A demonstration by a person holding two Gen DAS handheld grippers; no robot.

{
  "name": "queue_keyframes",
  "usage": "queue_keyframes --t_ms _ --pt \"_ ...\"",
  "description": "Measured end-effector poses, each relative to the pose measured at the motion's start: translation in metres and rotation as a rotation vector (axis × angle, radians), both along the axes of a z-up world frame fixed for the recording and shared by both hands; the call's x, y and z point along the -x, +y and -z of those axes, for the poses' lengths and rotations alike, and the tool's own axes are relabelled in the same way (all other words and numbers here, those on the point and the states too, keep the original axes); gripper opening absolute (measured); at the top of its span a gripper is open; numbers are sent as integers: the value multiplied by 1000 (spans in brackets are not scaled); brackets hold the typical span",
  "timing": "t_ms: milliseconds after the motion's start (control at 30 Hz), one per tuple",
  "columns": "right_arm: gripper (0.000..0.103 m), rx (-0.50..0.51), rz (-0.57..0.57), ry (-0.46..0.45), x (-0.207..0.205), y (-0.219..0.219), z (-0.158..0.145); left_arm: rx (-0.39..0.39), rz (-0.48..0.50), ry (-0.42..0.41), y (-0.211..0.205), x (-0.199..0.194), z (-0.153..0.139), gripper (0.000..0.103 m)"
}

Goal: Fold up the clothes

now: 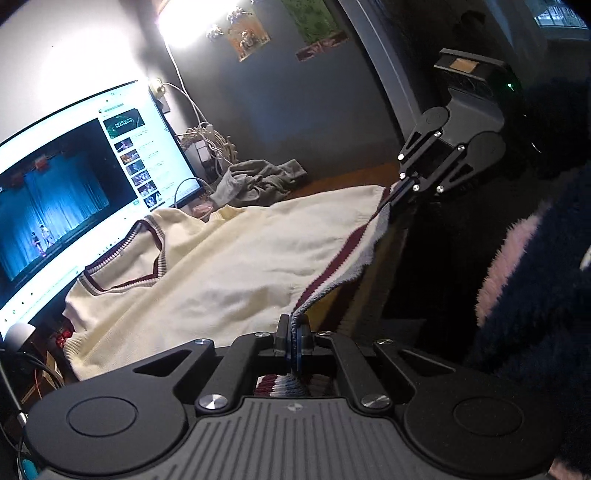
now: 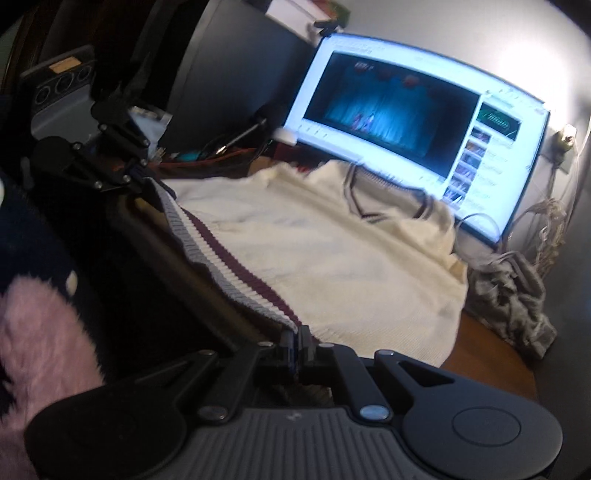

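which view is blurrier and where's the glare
The right wrist view is blurrier: the monitor and vest are smeared there. The left wrist view is sharp, with lamp glare blowing out the wall. Both views bend straight edges and darken at the corners.

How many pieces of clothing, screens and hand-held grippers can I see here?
Clothing: 2, the cream sweater vest and a crumpled grey garment.
Screens: 1, the monitor.
Hand-held grippers: 2, left hand-held gripper and right hand-held gripper, each shut on the vest's striped hem.
Total: 5.
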State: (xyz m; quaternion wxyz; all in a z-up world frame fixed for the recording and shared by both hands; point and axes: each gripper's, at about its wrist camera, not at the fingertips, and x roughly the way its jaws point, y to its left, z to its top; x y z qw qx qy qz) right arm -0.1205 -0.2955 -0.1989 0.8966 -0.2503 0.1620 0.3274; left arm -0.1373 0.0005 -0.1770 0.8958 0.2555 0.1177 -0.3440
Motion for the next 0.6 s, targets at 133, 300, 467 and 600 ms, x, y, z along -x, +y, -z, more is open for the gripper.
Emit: queue_keyframes --t_ms 133,300,467,600 --pt "1 -25 2 16 2 -5 -1 7 8 27 4 2 1 2" --pt "1 6 -13 36 7 -9 1 -84 65 43 0 9 11 2" --pt "1 43 -12 71 7 -13 8 -157 90 36 -3 14 13 5" --pt "1 34 -26 126 8 -22 3 -195 87 76 8 20 11 13"
